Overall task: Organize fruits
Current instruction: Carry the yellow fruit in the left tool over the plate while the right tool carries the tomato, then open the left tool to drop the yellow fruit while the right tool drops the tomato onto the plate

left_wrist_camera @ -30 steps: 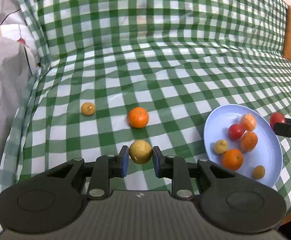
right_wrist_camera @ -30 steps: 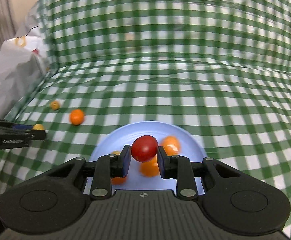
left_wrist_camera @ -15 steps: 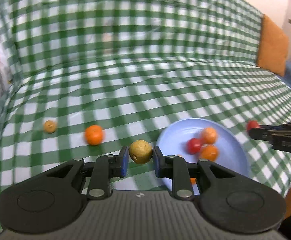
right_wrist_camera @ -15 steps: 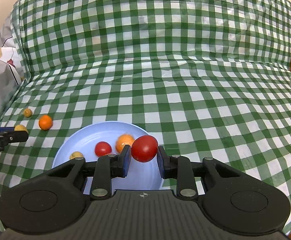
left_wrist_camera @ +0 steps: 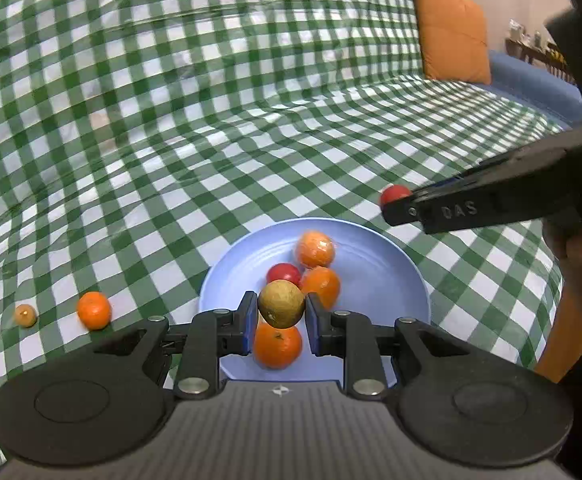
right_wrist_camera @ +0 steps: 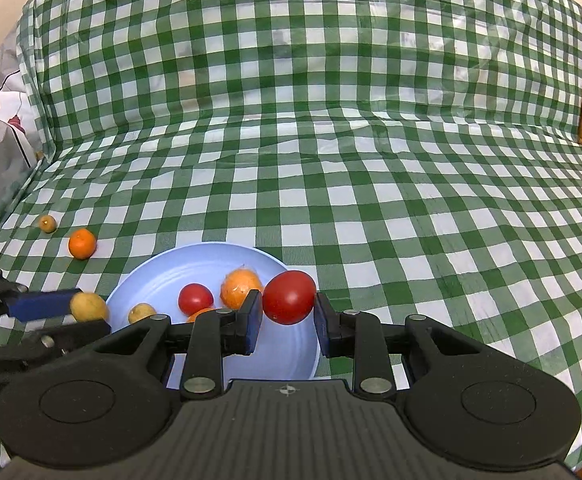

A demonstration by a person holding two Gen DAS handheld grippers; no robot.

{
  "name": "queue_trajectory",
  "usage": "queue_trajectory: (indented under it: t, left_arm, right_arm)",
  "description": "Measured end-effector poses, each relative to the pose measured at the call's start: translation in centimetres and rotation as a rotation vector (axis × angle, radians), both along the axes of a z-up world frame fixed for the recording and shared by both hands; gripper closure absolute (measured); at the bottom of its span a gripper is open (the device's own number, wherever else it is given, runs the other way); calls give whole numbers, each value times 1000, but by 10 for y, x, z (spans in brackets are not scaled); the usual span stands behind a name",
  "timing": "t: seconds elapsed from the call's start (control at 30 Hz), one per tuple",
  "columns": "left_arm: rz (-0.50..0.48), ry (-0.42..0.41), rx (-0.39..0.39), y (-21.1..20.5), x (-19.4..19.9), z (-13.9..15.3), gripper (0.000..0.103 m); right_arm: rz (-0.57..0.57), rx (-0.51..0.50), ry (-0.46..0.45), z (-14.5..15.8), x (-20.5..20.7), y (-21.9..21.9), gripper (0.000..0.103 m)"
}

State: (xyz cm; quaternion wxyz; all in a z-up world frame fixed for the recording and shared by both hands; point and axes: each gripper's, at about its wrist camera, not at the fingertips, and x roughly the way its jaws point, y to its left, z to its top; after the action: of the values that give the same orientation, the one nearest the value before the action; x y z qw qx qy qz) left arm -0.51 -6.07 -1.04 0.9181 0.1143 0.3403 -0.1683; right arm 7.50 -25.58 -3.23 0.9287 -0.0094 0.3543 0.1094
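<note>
Both sets of jaws are squeezed tight on fruit. In the left gripper [left_wrist_camera: 282, 322] sits a round yellow-brown fruit [left_wrist_camera: 281, 309], held up over the blue plate [left_wrist_camera: 387, 280]. The right gripper [right_wrist_camera: 287, 322] pinches a red tomato [right_wrist_camera: 289, 297] over the plate's right edge.

I think this is the drop-off step. Next, each gripper should go lower, find a bare spot on the plate and let go softly (round fruit rolls!).

On the plate I count five: three oranges, the nearest one [left_wrist_camera: 277, 345] right under the left gripper, one red tomato [right_wrist_camera: 195, 299] and one little yellow fruit [right_wrist_camera: 141, 312].

On the green checked cloth [right_wrist_camera: 371, 184], well apart from the plate, two wait: one orange [right_wrist_camera: 82, 243] and one small brownish fruit [right_wrist_camera: 47, 223].

With the two held, that makes nine.
</note>
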Motion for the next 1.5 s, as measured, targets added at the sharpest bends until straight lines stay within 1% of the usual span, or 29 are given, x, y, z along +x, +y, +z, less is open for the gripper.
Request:
queue_trajectory:
  t: [0.4, 1.0, 1.13, 1.17, 1.2, 1.23, 1.3, 1.5]
  left_arm:
    - [-37, -5, 9, -7, -2, -1, 76]
    - [-40, -12, 6, -8, -1, -1, 76]
    - [-47, -16, -2, -9, -1, 1, 75]
    - [-45, -19, -5, -8, -1, 1, 75]
    - [-43, -18, -8, -8, -1, 2, 74]
    - [-39, -17, -11, -7, 0, 2, 73]
    - [-31, -15, -15, -5, 1, 2, 73]
    - [-22, -16, -15, -4, 1, 3, 73]
  right_arm:
    - [25, -18, 9, 0, 4, 1, 74]
    - [40, -26, 15, 2, 4, 1, 74]
    - [53, -24, 32, 0, 6, 0, 72]
    - [56, -25, 44, -1, 6, 1, 67]
    - [58, -33, 54, -2, 7, 2, 57]
    - [59, -43, 54, -3, 6, 3, 53]
    - [63, -51, 45, -2, 5, 5, 51]
    - [50, -46, 42, -1, 3, 2, 49]
